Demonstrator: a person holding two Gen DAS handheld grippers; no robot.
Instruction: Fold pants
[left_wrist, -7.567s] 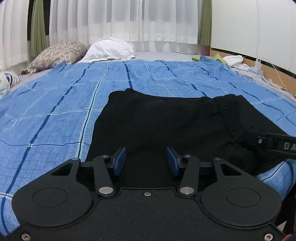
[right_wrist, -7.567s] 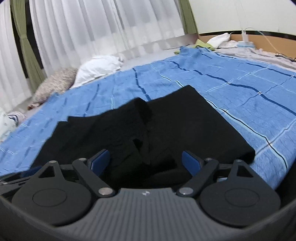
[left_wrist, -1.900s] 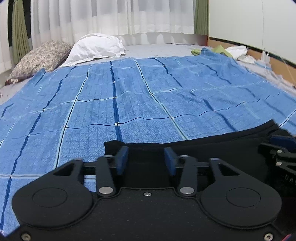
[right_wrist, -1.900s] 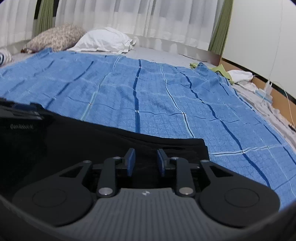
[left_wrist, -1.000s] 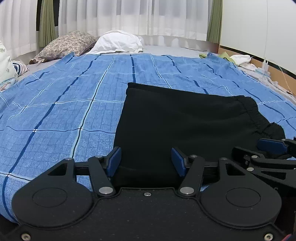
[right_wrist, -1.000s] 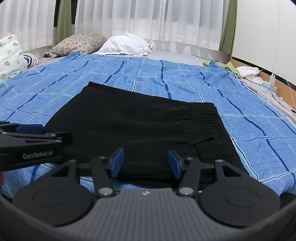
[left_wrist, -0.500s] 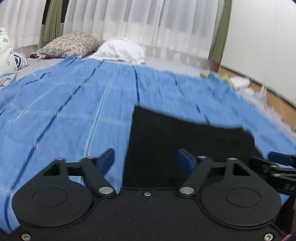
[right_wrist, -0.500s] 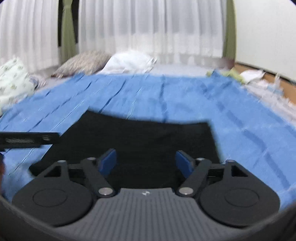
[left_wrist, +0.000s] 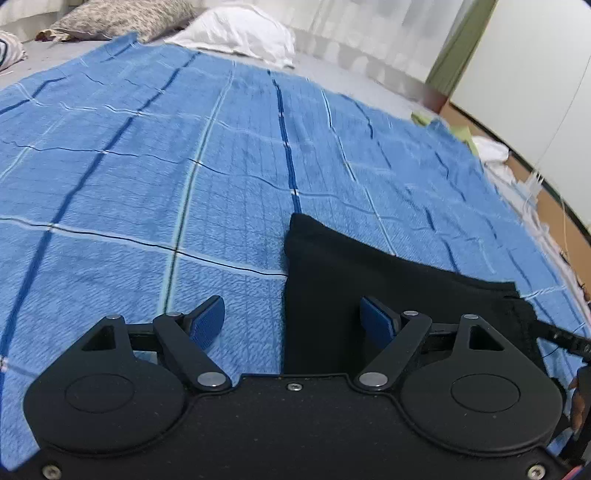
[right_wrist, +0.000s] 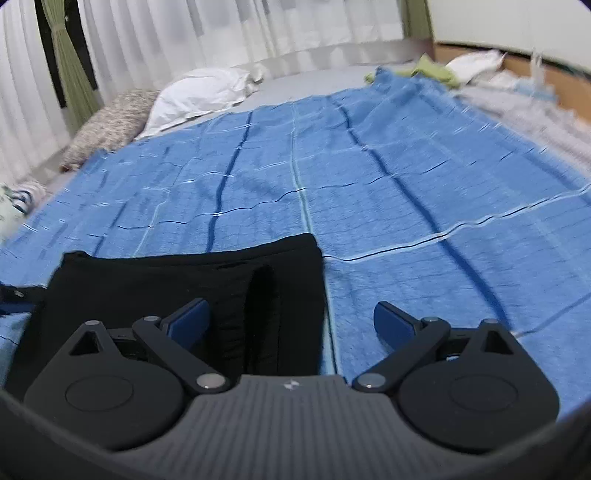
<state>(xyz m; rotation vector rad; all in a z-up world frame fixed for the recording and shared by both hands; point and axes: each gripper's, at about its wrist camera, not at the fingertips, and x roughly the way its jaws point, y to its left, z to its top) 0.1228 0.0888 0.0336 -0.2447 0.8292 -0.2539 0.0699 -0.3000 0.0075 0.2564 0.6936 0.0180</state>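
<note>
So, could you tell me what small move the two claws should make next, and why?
Probably bring both inward to the pants' side edges: the left claw is open and the right claw is opening, each straddling one edge, gripping nothing.

We see a bed covered by a blue checked blanket (left_wrist: 155, 155) with darker blue and pale stripes. At its far end lie a white pillow (right_wrist: 199, 94) and a patterned pillow (right_wrist: 110, 122). Behind them hang sheer white curtains (right_wrist: 207, 33) with green drapes (right_wrist: 72, 62) at the sides. A pale wall (left_wrist: 535, 66) stands to the right above a wooden floor (left_wrist: 554, 221).
</note>
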